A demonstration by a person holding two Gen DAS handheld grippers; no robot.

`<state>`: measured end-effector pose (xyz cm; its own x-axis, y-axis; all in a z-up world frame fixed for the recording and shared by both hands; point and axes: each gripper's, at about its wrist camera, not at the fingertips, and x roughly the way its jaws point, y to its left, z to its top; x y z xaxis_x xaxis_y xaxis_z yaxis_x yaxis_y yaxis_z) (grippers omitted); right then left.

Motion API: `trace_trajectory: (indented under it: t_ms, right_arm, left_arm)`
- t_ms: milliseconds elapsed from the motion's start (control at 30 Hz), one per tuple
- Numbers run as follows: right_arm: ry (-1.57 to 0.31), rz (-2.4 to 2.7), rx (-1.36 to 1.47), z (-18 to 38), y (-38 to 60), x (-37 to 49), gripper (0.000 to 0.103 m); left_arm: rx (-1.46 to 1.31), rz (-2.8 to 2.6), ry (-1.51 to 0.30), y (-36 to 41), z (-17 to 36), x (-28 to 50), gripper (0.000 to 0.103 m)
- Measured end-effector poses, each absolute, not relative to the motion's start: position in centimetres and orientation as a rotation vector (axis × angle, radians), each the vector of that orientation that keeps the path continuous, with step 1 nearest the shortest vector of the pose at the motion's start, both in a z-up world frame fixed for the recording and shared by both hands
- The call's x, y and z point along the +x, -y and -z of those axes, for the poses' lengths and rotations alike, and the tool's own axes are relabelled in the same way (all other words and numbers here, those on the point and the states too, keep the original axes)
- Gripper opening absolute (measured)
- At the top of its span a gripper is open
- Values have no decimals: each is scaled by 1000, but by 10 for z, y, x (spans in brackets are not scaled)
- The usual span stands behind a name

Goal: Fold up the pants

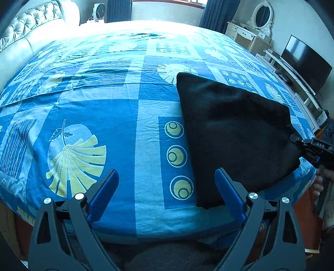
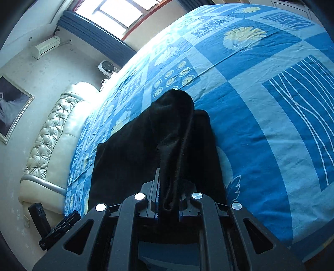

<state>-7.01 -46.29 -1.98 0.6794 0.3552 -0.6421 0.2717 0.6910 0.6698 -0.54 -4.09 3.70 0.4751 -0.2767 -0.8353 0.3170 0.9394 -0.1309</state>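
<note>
The black pants (image 1: 233, 129) lie partly folded on the blue patterned bedspread (image 1: 108, 116), right of centre in the left wrist view. My left gripper (image 1: 167, 191) is open and empty above the bed's near edge, its right blue finger (image 1: 229, 193) next to the pants' near corner. My right gripper (image 2: 168, 200) is shut on a bunched edge of the pants (image 2: 167, 133) and lifts it off the bed. It also shows in the left wrist view (image 1: 309, 146) at the pants' right side.
A padded cream headboard (image 1: 27, 33) runs along the bed's left. A white dresser with a mirror (image 1: 256, 27) and a TV (image 1: 304, 62) on a low stand are at the right. A window (image 2: 117, 10) and an air conditioner (image 2: 46, 47) are beyond the bed.
</note>
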Motion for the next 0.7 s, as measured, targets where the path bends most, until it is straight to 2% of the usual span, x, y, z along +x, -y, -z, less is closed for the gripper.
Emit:
trace_trajectory:
  t_ms: [300,600,700]
  right_arm:
    - [-824,-79,874,32,470,-73,12]
    - [-762,-29,833,12,469,-84,10]
    - [-796,-19,818,17,474,-83,10]
  left_arm:
    - [32,404,-1061,58,-21,2,93]
    - [5,419,-1083,60,-18,7,93]
    - [5,425,-1082,63,-17,7,93]
